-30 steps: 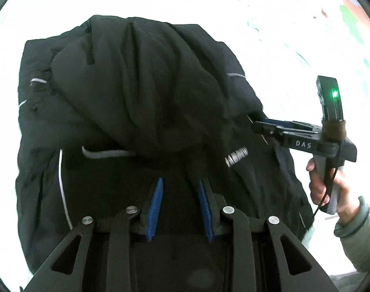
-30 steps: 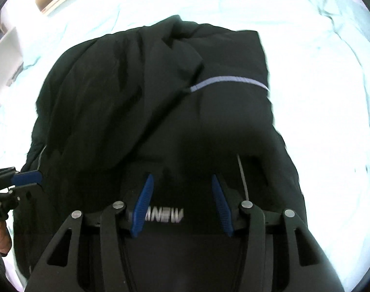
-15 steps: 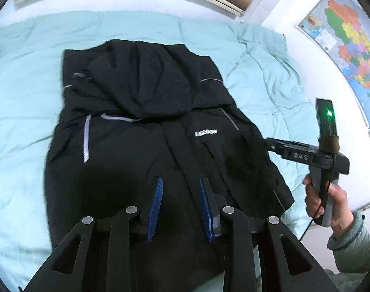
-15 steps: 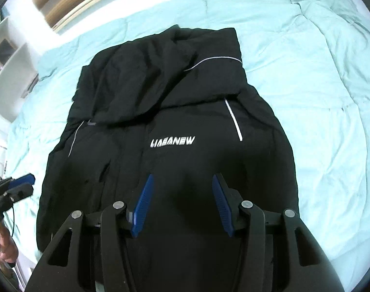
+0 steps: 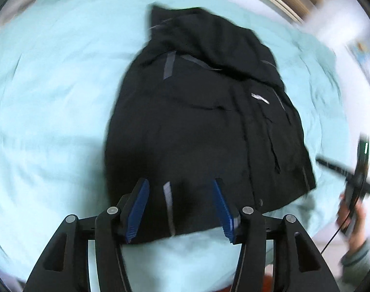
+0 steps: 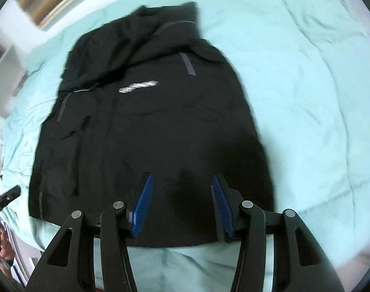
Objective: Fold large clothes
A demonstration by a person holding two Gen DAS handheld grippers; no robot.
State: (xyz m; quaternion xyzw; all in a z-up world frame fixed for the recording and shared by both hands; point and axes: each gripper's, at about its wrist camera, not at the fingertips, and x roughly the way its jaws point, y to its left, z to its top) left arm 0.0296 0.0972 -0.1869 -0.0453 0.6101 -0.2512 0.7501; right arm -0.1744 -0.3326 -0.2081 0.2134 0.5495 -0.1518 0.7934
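Left wrist view: the left tool (image 5: 181, 209) hangs above the near hem of a black hooded jacket (image 5: 199, 112), its blue pads spread and its jaws opening; the hem lies below the gap, and no cloth is pinched. The jacket lies front-up on a pale green quilt (image 5: 51, 97) covering a bed, hood folded down toward 12 o'clock, hem toward 6 o'clock, a pale chest logo (image 5: 259, 98) toward 2 o'clock. At 4 o'clock a person's hand (image 5: 352, 221) carries the right tool, seen only side-on and blurred here.

Right wrist view: the right tool (image 6: 182, 204) is likewise released, pads apart over the hem at the jacket's other side, grasping nothing. The jacket fills the centre, hood at 11 o'clock, a grey reflective stripe (image 6: 187, 65) at 12 o'clock. The left tool's tip shows at 8 o'clock, off the jacket's edge.

Step in hand, as judged: the garment appears flattened with its sleeves tucked out of sight, and both tools are poised at the hem for a lengthwise fold. The next move calls for lowering each tool onto a hem corner, closing on the full thickness of cloth, then lifting both corners evenly toward the hood at 12 o'clock. Heavy fabric may sag or slip if pinched shallowly.
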